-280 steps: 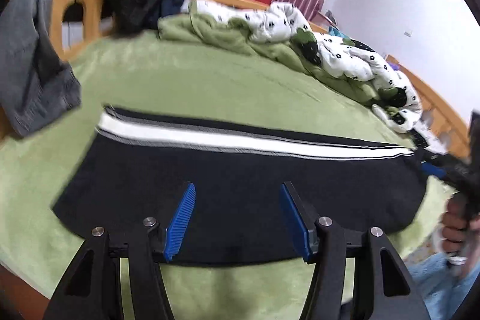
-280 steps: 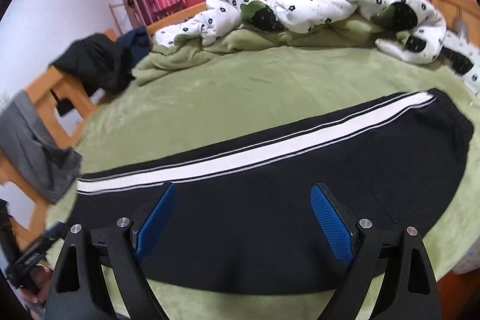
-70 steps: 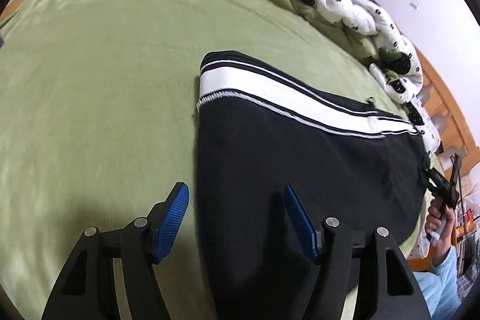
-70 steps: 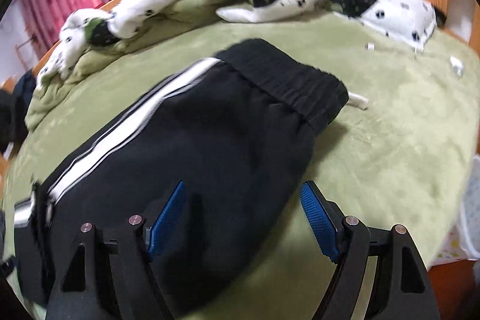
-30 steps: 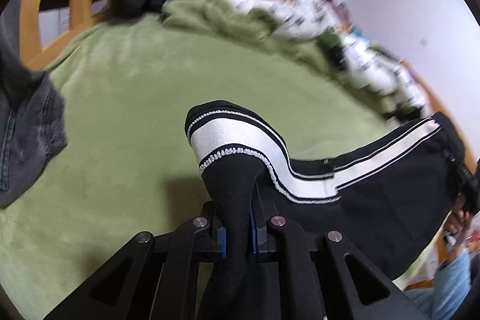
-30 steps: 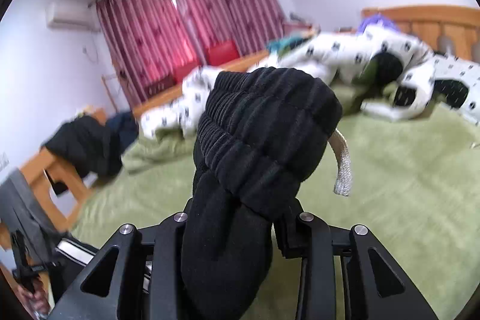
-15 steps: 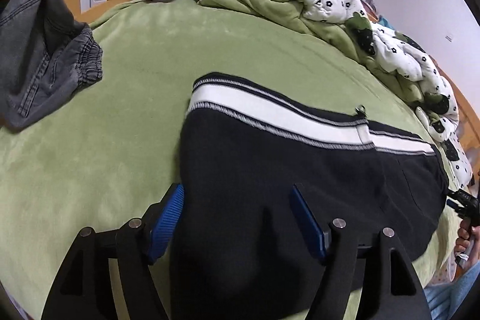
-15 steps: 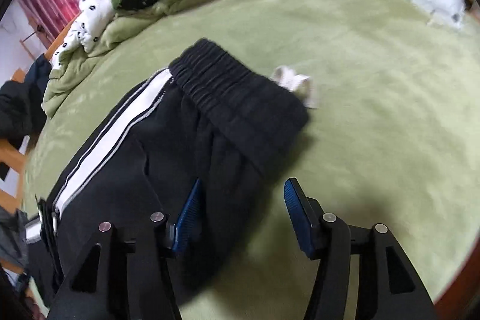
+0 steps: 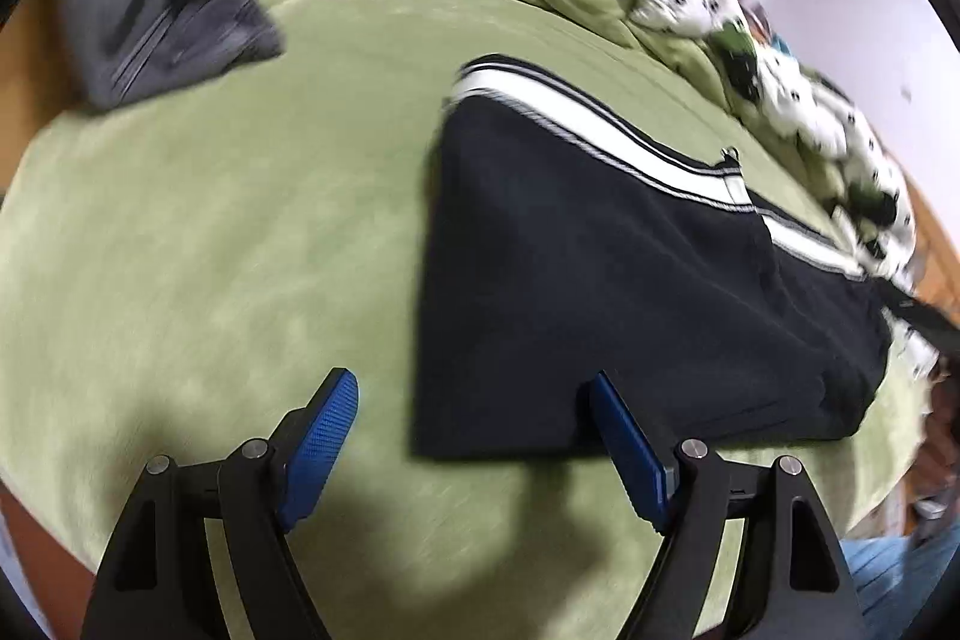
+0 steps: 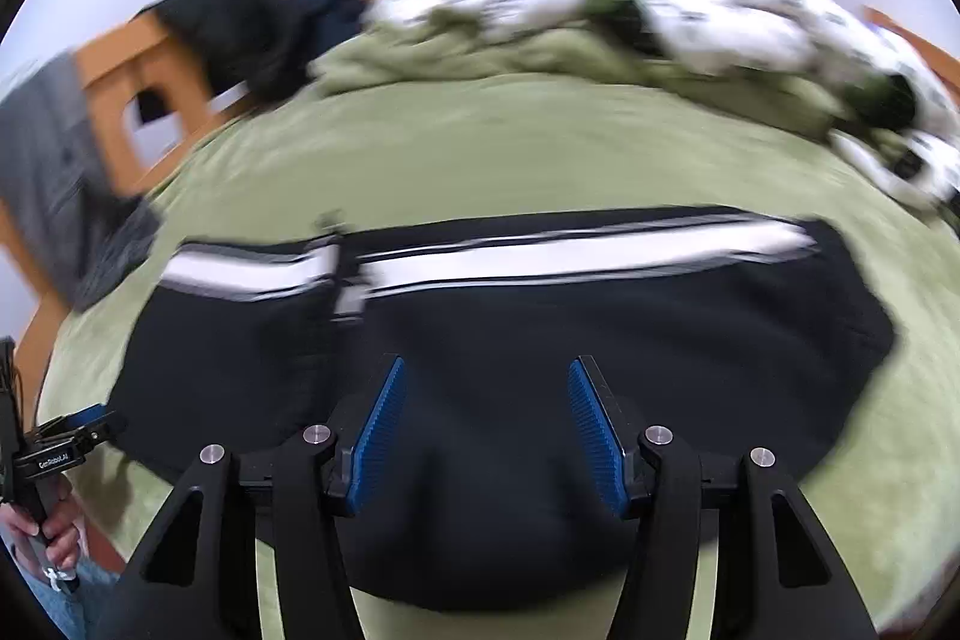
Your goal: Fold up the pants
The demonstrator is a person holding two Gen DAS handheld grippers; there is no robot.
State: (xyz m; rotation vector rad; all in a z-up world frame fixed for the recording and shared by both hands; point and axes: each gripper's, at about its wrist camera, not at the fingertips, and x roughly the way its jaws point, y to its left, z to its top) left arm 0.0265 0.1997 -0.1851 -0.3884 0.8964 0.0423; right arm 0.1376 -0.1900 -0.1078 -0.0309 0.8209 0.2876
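Note:
The black pants (image 9: 600, 268) with a white side stripe (image 9: 600, 130) lie folded flat on the green bed cover. In the right wrist view the pants (image 10: 510, 340) spread across the middle, stripe (image 10: 540, 250) on the far side. My left gripper (image 9: 474, 436) is open and empty, just above the bed at the near left corner of the pants. My right gripper (image 10: 486, 424) is open and empty, above the near edge of the pants. The left gripper also shows in the right wrist view (image 10: 66, 436), held in a hand at the left end of the pants.
A rumpled white-and-green duvet (image 10: 660, 16) lies along the far side of the bed. Grey jeans (image 9: 156, 10) hang over the wooden bed frame (image 10: 120, 100) at the left, with dark clothes (image 10: 240, 22) beside them. Bare green cover (image 9: 210, 232) lies left of the pants.
Both grippers have pulled back from the pants and stayed open. The right gripper has swung from the waistband end to face the middle of the pants. The pants lie still.

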